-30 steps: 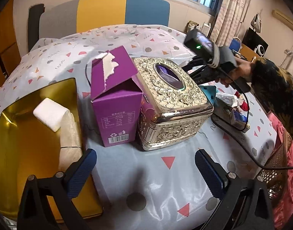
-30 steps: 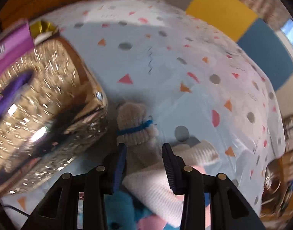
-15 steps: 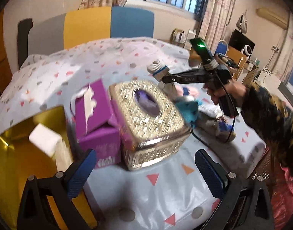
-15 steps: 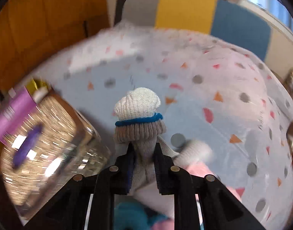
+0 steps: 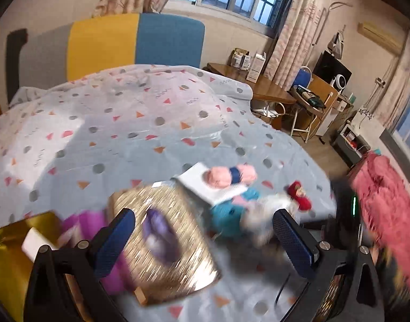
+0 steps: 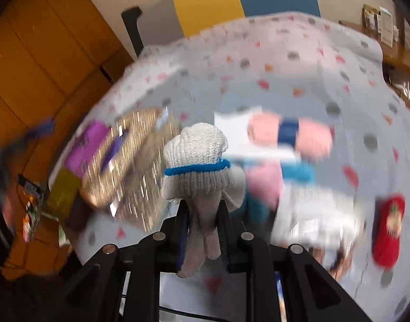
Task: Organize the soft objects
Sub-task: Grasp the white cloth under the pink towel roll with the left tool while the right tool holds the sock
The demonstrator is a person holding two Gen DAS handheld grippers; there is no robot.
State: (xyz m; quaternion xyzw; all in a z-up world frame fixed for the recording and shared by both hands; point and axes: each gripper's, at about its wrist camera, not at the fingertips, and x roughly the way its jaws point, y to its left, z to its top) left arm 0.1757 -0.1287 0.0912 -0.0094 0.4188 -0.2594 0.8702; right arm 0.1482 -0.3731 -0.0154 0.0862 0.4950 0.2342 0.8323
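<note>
My right gripper (image 6: 202, 216) is shut on a rolled grey-white knit glove with a blue band (image 6: 198, 161) and holds it up above the table. Below it lies a pile of soft things: a pink roll with a blue band (image 6: 289, 134) (image 5: 230, 175) on a white cloth (image 5: 205, 187), a teal plush (image 5: 226, 216), a red sock (image 6: 387, 234) (image 5: 299, 198). My left gripper (image 5: 202, 241) is open and empty above the gold tissue box (image 5: 164, 244).
A purple carton (image 5: 81, 222) stands left of the gold tissue box (image 6: 130, 161). A gold tray (image 5: 6, 263) with a white block is at the far left. The patterned tablecloth (image 5: 124, 123) stretches back to a chair. A red cloth (image 5: 384, 204) lies at the right.
My right gripper closed on the glove and lifted it off the pile. The left gripper rose and swung right, so the boxes slid down and left in its view.
</note>
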